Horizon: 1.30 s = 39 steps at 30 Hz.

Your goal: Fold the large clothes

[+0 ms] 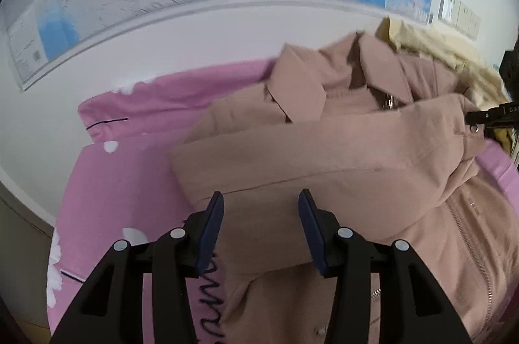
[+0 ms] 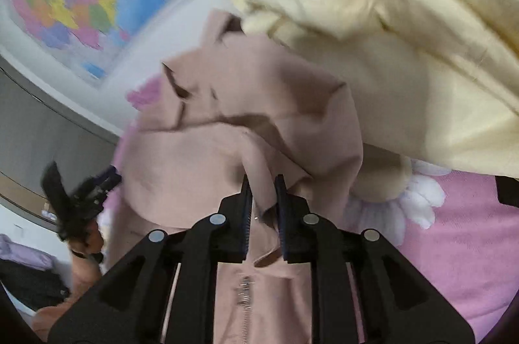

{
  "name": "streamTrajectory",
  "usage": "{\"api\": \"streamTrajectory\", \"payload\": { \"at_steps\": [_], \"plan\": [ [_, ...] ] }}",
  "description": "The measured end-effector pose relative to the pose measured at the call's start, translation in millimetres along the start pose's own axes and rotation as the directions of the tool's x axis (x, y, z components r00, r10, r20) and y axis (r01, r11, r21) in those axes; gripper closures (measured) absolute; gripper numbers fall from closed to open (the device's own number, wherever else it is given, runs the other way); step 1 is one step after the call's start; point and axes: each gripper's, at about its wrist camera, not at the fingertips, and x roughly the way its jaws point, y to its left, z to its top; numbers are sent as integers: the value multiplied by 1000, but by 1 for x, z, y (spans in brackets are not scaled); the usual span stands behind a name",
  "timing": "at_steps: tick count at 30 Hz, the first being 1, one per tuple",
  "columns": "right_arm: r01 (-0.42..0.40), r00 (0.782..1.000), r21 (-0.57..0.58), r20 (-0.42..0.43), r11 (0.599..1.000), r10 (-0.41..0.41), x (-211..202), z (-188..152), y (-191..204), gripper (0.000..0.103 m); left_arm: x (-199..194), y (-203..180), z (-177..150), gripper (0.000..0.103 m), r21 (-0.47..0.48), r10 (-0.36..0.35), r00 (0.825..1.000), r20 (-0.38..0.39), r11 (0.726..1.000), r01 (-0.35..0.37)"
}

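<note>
Dusty-pink zip jacket (image 1: 340,155) lies on the pink bedsheet (image 1: 123,181), its folded sleeve running crosswise just ahead of the left gripper (image 1: 261,198), jaws apart and empty; right gripper (image 2: 263,181) jaws pinch the jacket's cloth edge.

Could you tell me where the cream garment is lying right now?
The cream garment fills the upper right of the right wrist view, heaped behind the pink jacket on the pink sheet, close to the wall map.
</note>
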Motion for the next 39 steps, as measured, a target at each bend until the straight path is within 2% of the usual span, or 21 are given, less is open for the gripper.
{"api": "streamTrajectory", "payload": {
  "at_steps": [2, 5, 6, 7, 9, 10, 12, 13, 15, 17, 18, 19, 20, 22, 24, 26, 30, 32, 34, 36, 39],
  "plan": [
    [-7, 999, 8, 36, 1000, 7, -3, -5, -3, 84, 15, -7, -1, 57, 23, 31, 999, -26, 999, -31],
    [37, 988, -26, 152, 999, -33, -26, -18, 4, 69, 24, -7, -4, 58, 12, 37, 999, -39, 999, -37],
    [67, 976, -59, 209, 996, -53, -37, -24, 12, 64, 23, -6, -5, 58, 14, 35, 999, -31, 999, -34],
    [85, 963, -115, 266, 990, -51, -47, -33, 24, 64, 21, -6, -5, 58, 12, 33, 999, -20, 999, -33],
    [80, 952, -211, 306, 974, -12, -50, -43, 47, 64, 22, -5, -5, 58, -1, 30, 999, -27, 1000, -30],
    [78, 953, -275, 304, 958, 9, -45, -50, 64, 60, 23, -5, -4, 58, -2, 32, 999, -28, 999, -32],
    [101, 961, -348, 277, 932, 0, -29, -53, 81, 56, 25, -7, -2, 58, 4, 37, 999, -28, 999, -36],
    [116, 968, -387, 249, 915, -17, -13, -51, 88, 56, 26, -9, -1, 58, 8, 38, 999, -26, 999, -38],
    [123, 982, -391, 180, 912, -56, 17, -42, 86, 57, 28, -12, 1, 58, 16, 52, 998, -23, 999, -51],
    [197, 977, -366, 155, 909, -150, 41, -34, 75, 59, 31, -15, 2, 57, 35, 78, 997, -22, 996, -77],
    [266, 963, -339, 133, 902, -234, 58, -27, 61, 63, 31, -16, 2, 55, 38, 84, 996, -20, 996, -83],
    [298, 954, -313, 112, 902, -276, 68, -24, 51, 75, 31, -15, 2, 53, 39, 89, 996, -18, 995, -88],
    [300, 954, -278, 90, 912, -286, 74, -21, 41, 77, 31, -14, 2, 53, 38, 88, 996, -14, 995, -87],
    [253, 967, -205, 92, 946, -238, 65, -19, 27, 77, 24, -9, 1, 53, 25, 83, 997, 4, 996, -83],
    [255, 966, -194, 101, 947, -240, 53, -23, 27, 73, 14, -6, 0, 53, 29, 52, 998, 31, 998, -53],
    [224, 972, -234, 124, 946, -199, 36, -32, 40, 71, 7, -5, -1, 53, 40, -2, 999, 41, 999, 0],
    [156, 982, -348, 158, 924, -106, 21, -40, 70, 58, 23, -13, -4, 53, 77, 9, 1000, -17, 997, -7],
    [160, 984, -363, 135, 918, -118, 34, -38, 73, 55, 32, -16, -6, 53, 82, 12, 999, -35, 997, -10],
    [192, 981, -335, 91, 923, -171, 59, -31, 62, 55, 32, -13, -5, 52, 63, 9, 999, -31, 998, -7],
    [266, 964, -311, 76, 912, -255, 76, -28, 50, 56, 21, -6, -4, 52, 38, 8, 1000, -7, 999, -8],
    [222, 974, -270, 94, 937, -204, 61, -32, 39, 56, -3, 11, -10, 51, 1, -3, 1000, 20, 1000, 3]
  ]
}}
